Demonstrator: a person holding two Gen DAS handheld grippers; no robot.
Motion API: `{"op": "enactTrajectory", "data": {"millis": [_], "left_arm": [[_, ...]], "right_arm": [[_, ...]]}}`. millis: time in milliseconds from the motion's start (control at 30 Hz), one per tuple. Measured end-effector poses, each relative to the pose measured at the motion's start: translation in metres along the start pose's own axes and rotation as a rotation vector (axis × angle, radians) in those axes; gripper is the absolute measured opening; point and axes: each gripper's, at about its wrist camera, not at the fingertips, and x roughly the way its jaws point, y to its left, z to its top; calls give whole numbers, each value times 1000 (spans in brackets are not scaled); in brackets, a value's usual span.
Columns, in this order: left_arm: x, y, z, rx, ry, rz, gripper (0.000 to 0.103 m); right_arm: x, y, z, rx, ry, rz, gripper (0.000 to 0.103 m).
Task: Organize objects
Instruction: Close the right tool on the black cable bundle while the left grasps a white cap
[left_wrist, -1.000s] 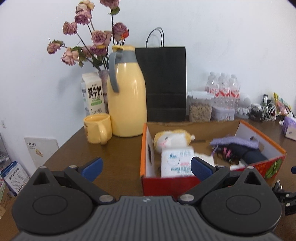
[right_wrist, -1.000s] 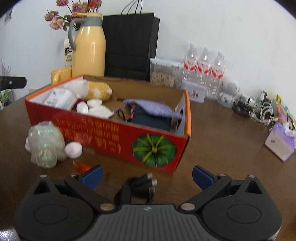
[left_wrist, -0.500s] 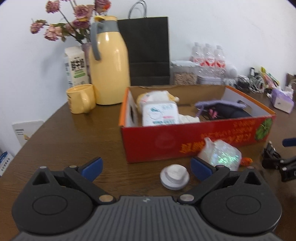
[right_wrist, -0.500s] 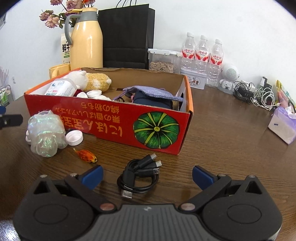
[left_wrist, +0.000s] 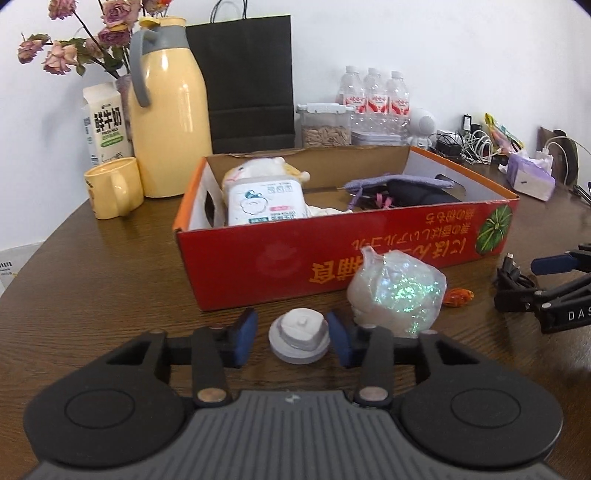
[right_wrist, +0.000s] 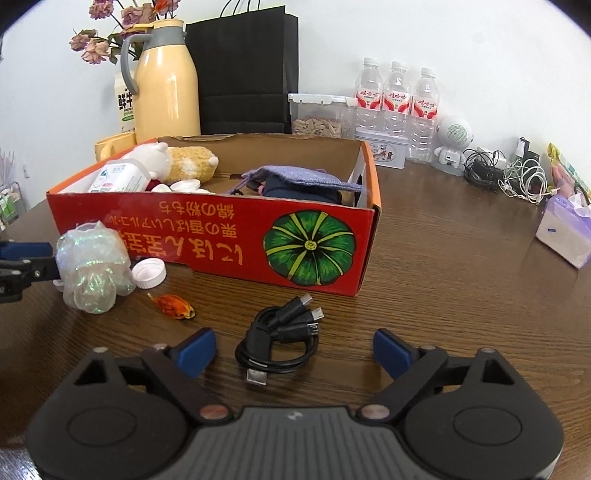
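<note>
The red cardboard box (left_wrist: 258, 266) sat on the brown worktop (left_wrist: 110, 266) and served as the collecting place; judging by its contents, the sorting was well under way. Inside it lay a plush toy (left_wrist: 258, 170), a white tissue pack (left_wrist: 266, 201), some white caps (right_wrist: 184, 186) and a purple cloth (left_wrist: 395, 181) over dark items. Several things were left outside, all in front of the box's long printed wall: a white cap (left_wrist: 300, 336), a glittery plastic bundle (left_wrist: 397, 295) touching that wall, a second cap (right_wrist: 149, 272) beside the bundle, an orange wrapper (right_wrist: 171, 305) and a coiled black cable (right_wrist: 280, 339). The left gripper (left_wrist: 291, 338) was low over the worktop with the white cap between its jaws; they were closing, the pads near the cap's sides but with a sliver of gap visible, so it was not yet gripped. The right gripper (right_wrist: 293, 349) stood before the cable, its jaws wide but starting to close, with the coil between them and untouched. By my reckoning five loose pieces remained to be boxed, the cap and the cable first.
</note>
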Motion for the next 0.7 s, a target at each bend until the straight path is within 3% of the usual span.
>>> {"op": "enactTrajectory", "data": {"millis": [233, 433, 700], "left_arm": [[4, -2, -1, 5, 4, -24, 28], [1, -2, -3, 8, -10, -32, 28], [-1, -3, -4, 6, -25, -30, 28]], "right_arm": [[-2, -1, -1, 13, -9, 17, 75], [-6, 2, -2, 11, -26, 33, 46], [-8, 5, -2, 11, -30, 37, 45]]}}
